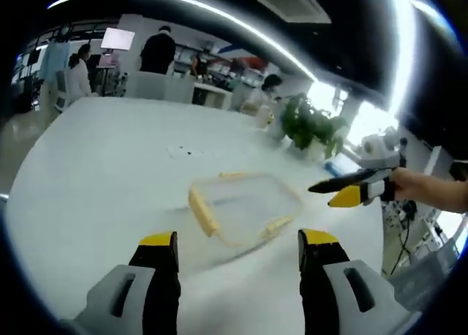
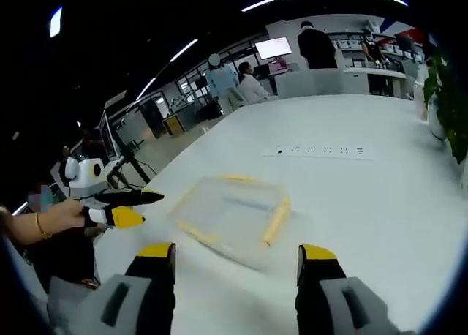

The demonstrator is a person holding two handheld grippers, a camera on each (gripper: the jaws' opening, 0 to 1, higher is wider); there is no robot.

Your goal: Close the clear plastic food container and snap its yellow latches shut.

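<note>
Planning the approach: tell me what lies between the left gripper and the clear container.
Bare white table separates the left gripper from the clear container, seen in the left gripper view.

Open office: long white table (image 1: pixel 110 167), ceiling light strips (image 1: pixel 219 17), potted plant (image 1: pixel 311 126), wall screen (image 2: pixel 273 47).

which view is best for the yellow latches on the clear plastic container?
The left gripper view: the clear plastic food container sits nearer, with the yellow latches on its left, far and near-right edges distinct. The right gripper view shows the same container blurrier, its latches as thin yellow strips.
</note>
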